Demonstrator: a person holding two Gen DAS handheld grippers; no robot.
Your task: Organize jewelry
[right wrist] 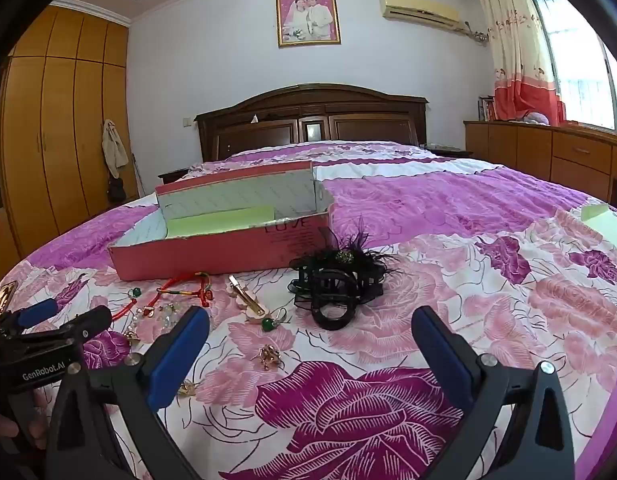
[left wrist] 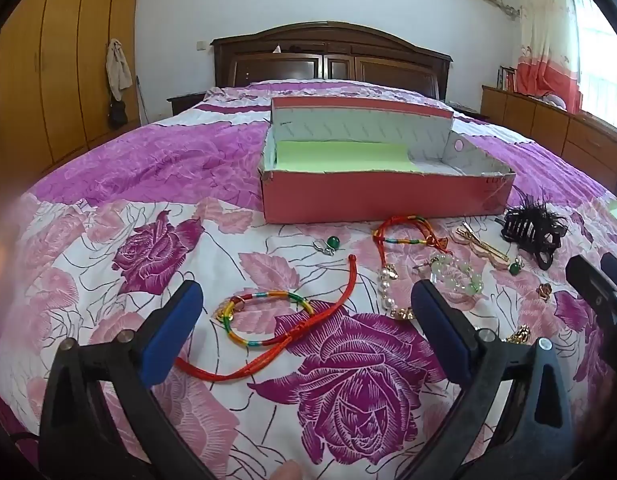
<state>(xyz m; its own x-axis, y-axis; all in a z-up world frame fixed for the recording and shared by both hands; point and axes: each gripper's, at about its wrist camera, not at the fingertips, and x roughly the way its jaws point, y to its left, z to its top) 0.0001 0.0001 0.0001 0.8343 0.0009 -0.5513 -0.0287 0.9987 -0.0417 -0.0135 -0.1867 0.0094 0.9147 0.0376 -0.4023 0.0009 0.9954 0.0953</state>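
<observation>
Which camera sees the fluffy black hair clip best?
The right wrist view: the black hair clip lies near the middle, whole, with its feathers and dark loop clear. In the left wrist view the same clip sits far off at the right edge, smaller and warped.

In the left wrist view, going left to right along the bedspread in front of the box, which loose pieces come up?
Rainbow-wrapped red cord bracelet → green bead earring → white pearl strand → gold bar hair clip → black feathered claw clip.

A bedroom: a bed [right wrist: 448, 208] in purple rose-print cover, dark wooden headboard [right wrist: 312, 120] at twelve o'clock, framed picture [right wrist: 308, 18] above on the pale wall, wooden wardrobe [right wrist: 60, 120] at nine, curtained bright window [right wrist: 572, 64] at two.
</observation>
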